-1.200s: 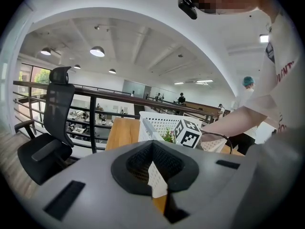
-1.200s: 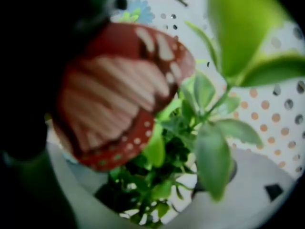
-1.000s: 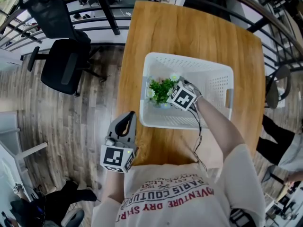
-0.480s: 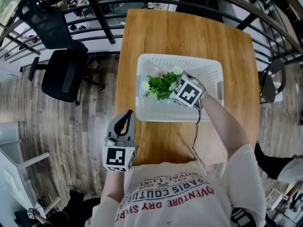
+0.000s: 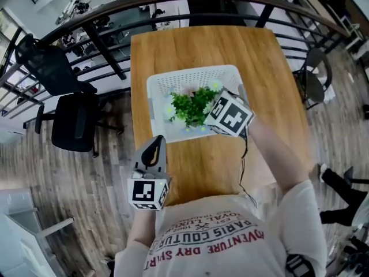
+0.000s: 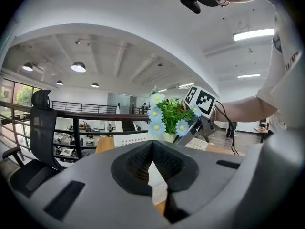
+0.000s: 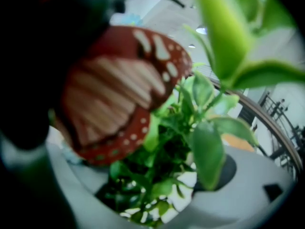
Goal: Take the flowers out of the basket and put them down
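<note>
Flowers (image 5: 188, 105) over basket (image 5: 190, 74) on table (image 5: 202, 45); office chair (image 5: 74, 123) left of table.

One basket (image 5: 190, 74), one flower bunch (image 5: 190, 104), two grippers (image 5: 154, 150) (image 5: 206, 118).

Left gripper (image 5: 154, 148): held low by the torso, pointing forward, jaws pressed together with nothing between them.
Right gripper (image 5: 207, 119): forearm stretched forward, jaws clamped on the flowers (image 5: 189, 104).

This looks like an office. Black desk chairs (image 5: 72, 123) stand on a wood floor (image 5: 86, 183) beside a long wooden tabletop (image 5: 202, 48). A dark railing (image 6: 95, 114) runs along the edge, and round lamps (image 6: 78, 67) shine on a white ceiling (image 6: 119, 27).
</note>
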The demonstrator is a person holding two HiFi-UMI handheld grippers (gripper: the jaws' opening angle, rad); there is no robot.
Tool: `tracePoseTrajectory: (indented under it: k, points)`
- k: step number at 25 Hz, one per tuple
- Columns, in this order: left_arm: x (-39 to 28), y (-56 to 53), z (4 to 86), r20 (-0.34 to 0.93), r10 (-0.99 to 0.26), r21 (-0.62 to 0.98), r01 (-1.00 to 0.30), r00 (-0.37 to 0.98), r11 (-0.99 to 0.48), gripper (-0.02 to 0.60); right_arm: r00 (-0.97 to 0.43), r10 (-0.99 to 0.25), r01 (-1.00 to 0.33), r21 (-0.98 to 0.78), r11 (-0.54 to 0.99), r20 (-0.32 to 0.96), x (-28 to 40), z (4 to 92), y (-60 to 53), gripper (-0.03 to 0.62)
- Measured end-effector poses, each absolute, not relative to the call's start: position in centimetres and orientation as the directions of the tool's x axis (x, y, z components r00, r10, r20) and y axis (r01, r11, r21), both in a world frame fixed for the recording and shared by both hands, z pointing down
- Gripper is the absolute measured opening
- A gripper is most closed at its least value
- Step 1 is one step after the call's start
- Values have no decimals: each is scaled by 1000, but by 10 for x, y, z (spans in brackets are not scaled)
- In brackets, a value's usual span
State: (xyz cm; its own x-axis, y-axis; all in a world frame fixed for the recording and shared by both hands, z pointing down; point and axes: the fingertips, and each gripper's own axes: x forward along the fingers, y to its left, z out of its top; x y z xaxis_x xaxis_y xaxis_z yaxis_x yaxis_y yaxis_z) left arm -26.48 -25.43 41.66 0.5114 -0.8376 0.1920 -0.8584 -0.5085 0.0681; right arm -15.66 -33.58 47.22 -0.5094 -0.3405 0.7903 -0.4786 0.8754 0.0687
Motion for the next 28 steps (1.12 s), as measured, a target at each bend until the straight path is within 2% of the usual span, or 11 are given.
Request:
tracePoseTrajectory:
  k: [5,9,18,23,28]
  points:
    - [-226,-245,403,174,-848,19,-862,501,-506,14,-518,-392,-534,71,843,760,-111,456,-319,500]
    - [-181,-241,407,161,-872,-48,-879,462,-474,14,-556,-397,-514,74,855,730,-73,452,-305,500]
    - [-51,-221,410,136,-899,-13,-906,417,-423,14,-599,-391,-472,86,877,699,56,444,-284,499]
    - [14,-212,424,156,-888,6,-900,432,-436,14,-561,-420,-546,63,835,713,141,468,-281,500]
    - [55,-210,441,181,-876,7,-892,446,-452,14,-504,-427,-650,-4,760,750,205,528,-270,500]
